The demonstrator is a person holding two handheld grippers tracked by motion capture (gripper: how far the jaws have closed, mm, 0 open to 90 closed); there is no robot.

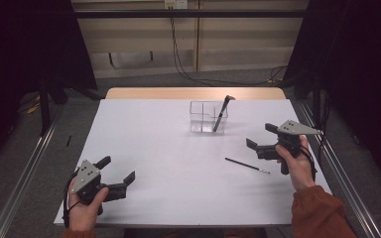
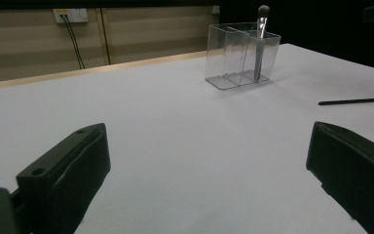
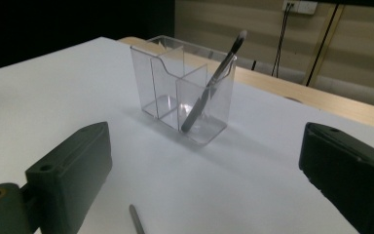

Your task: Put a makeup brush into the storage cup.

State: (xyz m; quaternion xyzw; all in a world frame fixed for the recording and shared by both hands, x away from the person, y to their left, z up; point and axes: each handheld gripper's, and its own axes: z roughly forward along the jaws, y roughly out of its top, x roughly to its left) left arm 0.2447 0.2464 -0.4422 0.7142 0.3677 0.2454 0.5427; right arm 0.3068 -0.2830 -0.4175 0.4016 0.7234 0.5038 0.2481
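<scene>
A thin black brush with a pale tip (image 1: 246, 165) lies flat on the white worktop (image 1: 168, 163), on the near right of the clear plastic divided organiser box (image 1: 202, 117) and well apart from it. In the left gripper view the thin brush (image 2: 355, 101) shows as a slim dark stick, its lighter end pointing away from the box (image 2: 233, 63). In the right gripper view just its grey end (image 3: 137, 220) pokes up from the bottom edge, nearer than the box (image 3: 175, 87).

A second, thicker dark-handled makeup brush (image 1: 222, 113) stands tilted in the box's right-hand compartment, its bristle head leaning out over the rim; the right gripper view shows this leaning brush (image 3: 209, 85) propped against the divider.

The right claw (image 1: 260, 140) is held above the worktop, right of the box and just above the thin brush, with the hand (image 1: 295, 166) wrapped around the handle and the jaws spread wide, holding nothing. The left claw (image 1: 116, 169) sits low over the near left part of the worktop, far from the box, angled toward the middle; its jaws also stand wide apart and empty, with the left hand (image 1: 85, 208) gripping from below.
</scene>
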